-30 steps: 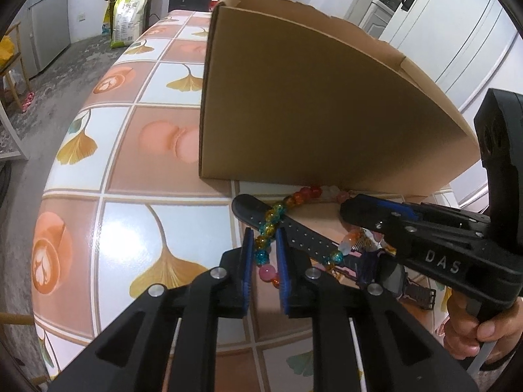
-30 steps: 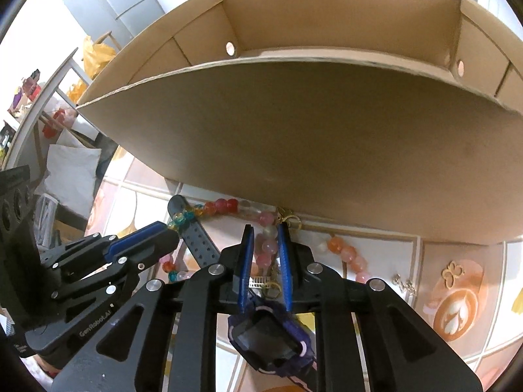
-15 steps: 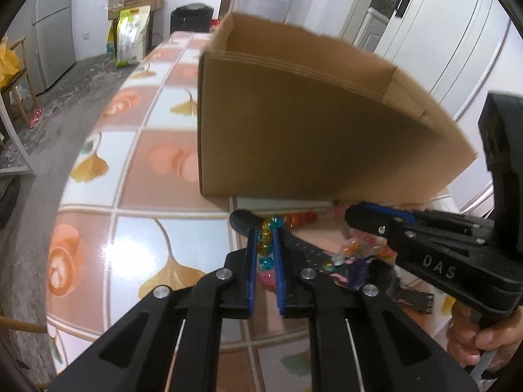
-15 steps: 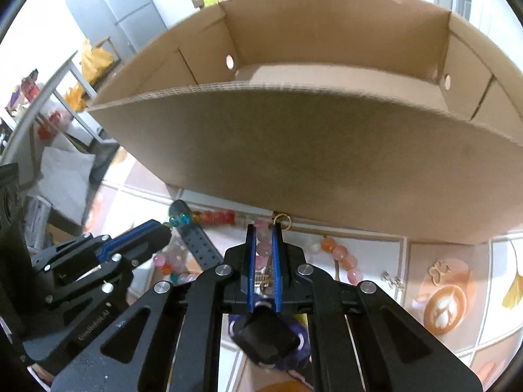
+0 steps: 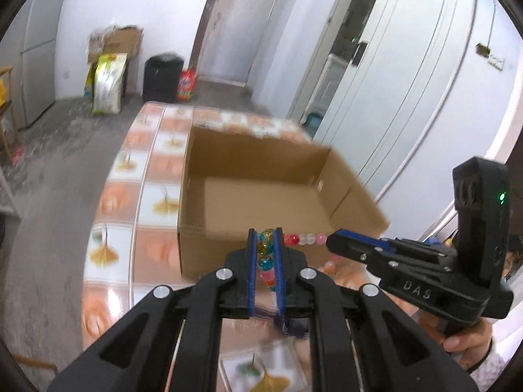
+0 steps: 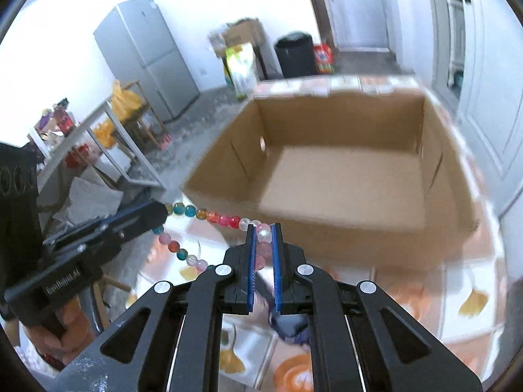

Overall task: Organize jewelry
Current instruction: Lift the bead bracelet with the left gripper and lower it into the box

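Both tongs pinch the same bead string (image 6: 209,215), the left tongs (image 5: 264,245) at one part and the right tongs (image 6: 263,233) at another. It hangs stretched sideways between them, up off the desk (image 5: 108,196). The open cardboard box (image 6: 343,176) sits just ahead and below.

My table (image 5: 153,176) carried a tiled cloth printed with ginkgo leaves. Beyond it lay grey flooring (image 5: 55,170) and white walls (image 5: 98,6). A grey refrigerator (image 6: 147,58) stood beside a white shelving rack (image 6: 98,137). A black bin (image 5: 162,76), a sack (image 5: 106,83) and a carton (image 5: 117,40) sat against the far wall.
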